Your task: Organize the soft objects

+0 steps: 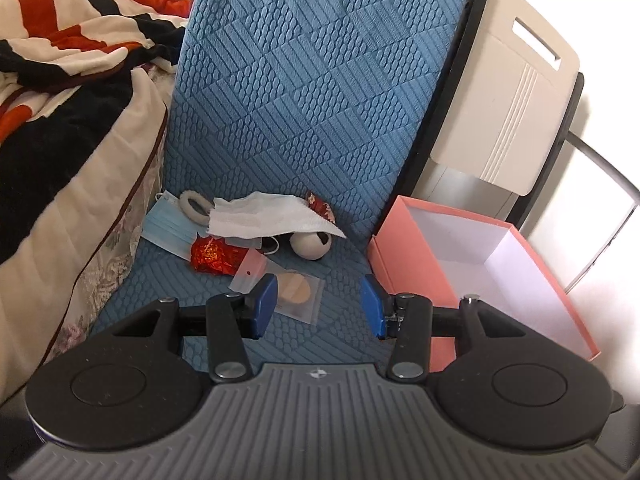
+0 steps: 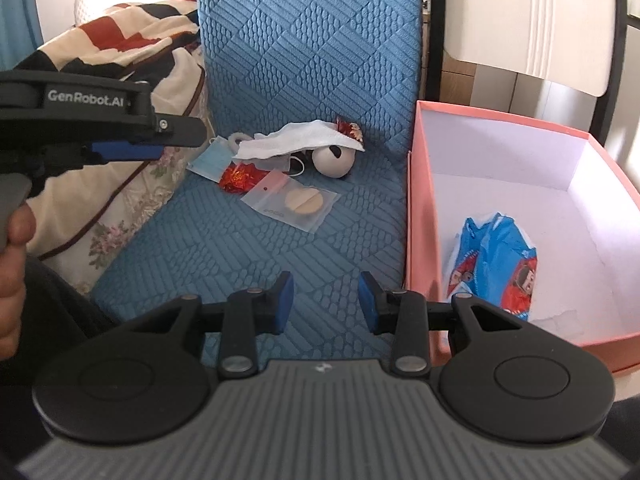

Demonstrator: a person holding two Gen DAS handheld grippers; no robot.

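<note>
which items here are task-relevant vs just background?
Job:
pink box
blue packet already in the box
face mask
white tissue
red foil wrapper
puff bag
white ball toy
hair tie

Background:
blue cushion
striped blanket
white chair

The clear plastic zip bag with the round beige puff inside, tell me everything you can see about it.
The clear plastic zip bag is a small, flat, see-through pouch with small dark print and a dot near its top. Inside lies a round beige puff with a band across it. It rests flat on the blue quilted cushion, one corner touching the crinkled red foil wrapper. No gripper touches it.
</note>
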